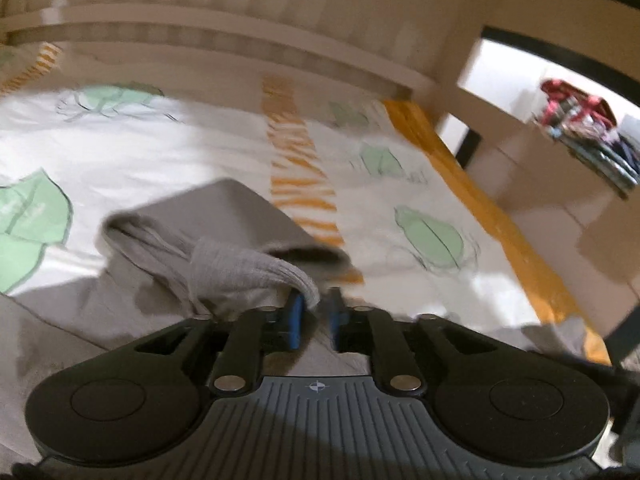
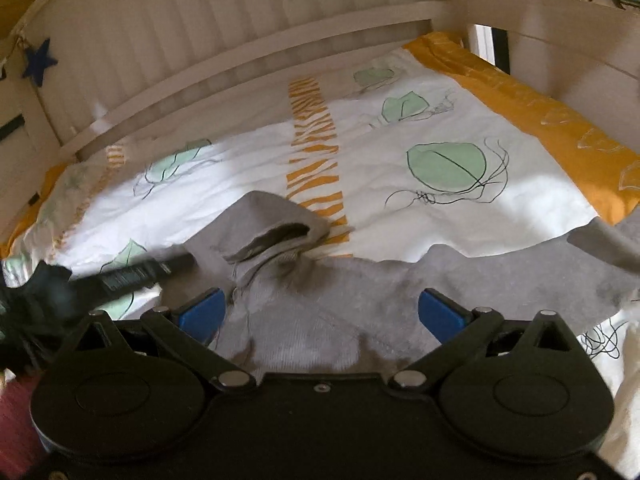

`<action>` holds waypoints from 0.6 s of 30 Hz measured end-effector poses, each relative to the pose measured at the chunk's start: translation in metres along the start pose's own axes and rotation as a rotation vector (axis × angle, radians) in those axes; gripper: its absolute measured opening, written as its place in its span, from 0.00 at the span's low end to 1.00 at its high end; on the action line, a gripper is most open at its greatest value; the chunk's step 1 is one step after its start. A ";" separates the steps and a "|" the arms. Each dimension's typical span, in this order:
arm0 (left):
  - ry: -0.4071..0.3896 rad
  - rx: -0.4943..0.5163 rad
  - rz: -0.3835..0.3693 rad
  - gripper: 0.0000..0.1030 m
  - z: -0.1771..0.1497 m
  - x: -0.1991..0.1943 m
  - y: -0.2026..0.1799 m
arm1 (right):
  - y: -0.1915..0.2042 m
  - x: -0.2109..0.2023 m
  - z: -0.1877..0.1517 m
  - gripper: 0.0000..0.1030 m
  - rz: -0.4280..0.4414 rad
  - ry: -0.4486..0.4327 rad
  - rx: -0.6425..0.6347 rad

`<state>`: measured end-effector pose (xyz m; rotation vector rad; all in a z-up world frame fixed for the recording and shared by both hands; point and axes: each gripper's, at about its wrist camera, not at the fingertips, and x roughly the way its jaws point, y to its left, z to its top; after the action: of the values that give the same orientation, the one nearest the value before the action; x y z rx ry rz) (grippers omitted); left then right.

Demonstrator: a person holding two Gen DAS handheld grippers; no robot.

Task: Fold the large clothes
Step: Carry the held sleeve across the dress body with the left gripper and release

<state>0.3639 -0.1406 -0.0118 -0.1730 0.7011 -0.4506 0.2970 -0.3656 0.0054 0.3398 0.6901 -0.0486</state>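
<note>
A grey sweater lies spread on the bed, its sleeve doubled back over the body. The sleeve's ribbed cuff droops onto the tip of my left gripper. The blue pads stand a little apart and are not pressing on it, so that gripper is open. In the right wrist view the left gripper shows as a dark blur reaching in from the left toward the sleeve opening. My right gripper hovers wide open over the sweater's body, with nothing held.
The white duvet carries green leaf prints and an orange striped band. An orange border runs along the bed's right side. A slatted white headboard rises behind. Folded clothes are stacked beyond the bed at right.
</note>
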 end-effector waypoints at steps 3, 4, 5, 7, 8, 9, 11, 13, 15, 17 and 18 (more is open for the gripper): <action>-0.037 0.061 -0.018 0.41 -0.004 -0.013 -0.008 | -0.005 0.000 0.002 0.99 -0.006 -0.006 0.013; -0.054 0.084 -0.017 0.44 -0.005 -0.019 -0.008 | -0.006 0.000 0.002 0.99 -0.008 -0.005 0.018; -0.071 0.106 -0.017 0.50 -0.007 -0.025 -0.008 | -0.008 0.001 0.002 0.99 -0.010 -0.004 0.023; -0.098 0.136 -0.015 0.56 -0.009 -0.040 0.000 | -0.010 0.003 0.001 0.99 -0.013 -0.001 0.032; -0.107 0.146 -0.012 0.57 -0.010 -0.046 0.000 | -0.010 0.003 0.000 0.99 -0.014 0.000 0.034; -0.112 0.159 -0.008 0.58 -0.012 -0.053 0.007 | -0.011 0.004 0.000 0.99 -0.014 0.002 0.035; -0.103 0.184 0.032 0.61 -0.017 -0.061 0.017 | -0.010 0.006 -0.002 0.99 -0.013 0.006 0.031; -0.064 0.204 0.114 0.61 -0.026 -0.064 0.035 | -0.008 0.009 -0.004 0.99 -0.008 0.011 0.022; -0.015 0.214 0.203 0.61 -0.039 -0.063 0.056 | -0.005 0.014 -0.007 0.99 -0.003 0.017 0.006; 0.039 0.196 0.287 0.61 -0.054 -0.061 0.083 | 0.001 0.019 -0.011 0.99 -0.004 0.028 -0.018; 0.063 0.176 0.312 0.61 -0.061 -0.060 0.096 | 0.004 0.022 -0.013 0.99 -0.005 0.032 -0.032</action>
<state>0.3160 -0.0280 -0.0520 0.1163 0.7314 -0.2172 0.3062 -0.3557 -0.0165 0.3086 0.7227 -0.0371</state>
